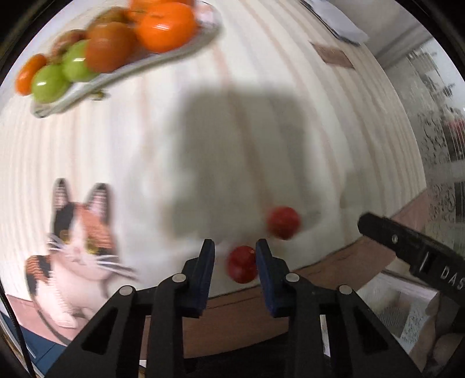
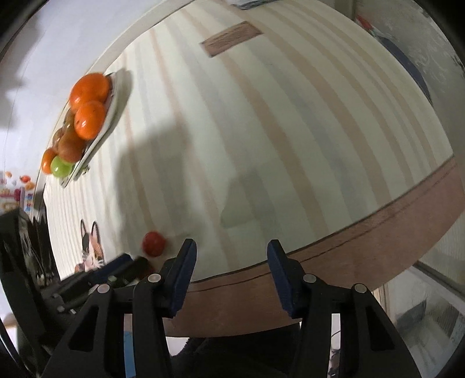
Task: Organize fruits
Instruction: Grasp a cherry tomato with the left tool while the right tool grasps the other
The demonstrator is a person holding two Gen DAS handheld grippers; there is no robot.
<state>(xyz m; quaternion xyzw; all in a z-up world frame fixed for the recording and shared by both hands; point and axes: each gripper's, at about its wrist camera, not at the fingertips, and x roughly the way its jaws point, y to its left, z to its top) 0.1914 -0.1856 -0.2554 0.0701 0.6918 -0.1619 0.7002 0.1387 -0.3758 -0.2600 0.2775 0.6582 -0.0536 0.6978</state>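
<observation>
A small red fruit (image 1: 241, 264) sits between the fingers of my left gripper (image 1: 235, 253), close against the right finger; whether the jaws press it I cannot tell. A second red fruit (image 1: 283, 222) lies on the striped tablecloth just beyond and to the right; it also shows in the right wrist view (image 2: 153, 243). A white plate (image 1: 162, 59) at the far left holds oranges (image 1: 165, 27) and green fruits (image 1: 49, 83); the right wrist view shows the plate (image 2: 103, 136) too. My right gripper (image 2: 231, 256) is open and empty over the table's near edge.
A cat picture (image 1: 78, 247) is printed on the cloth at near left. A brown label (image 2: 231, 37) lies on the cloth at the far side. The table's brown front edge (image 2: 334, 261) runs below the grippers. The right gripper's body (image 1: 412, 247) shows at right.
</observation>
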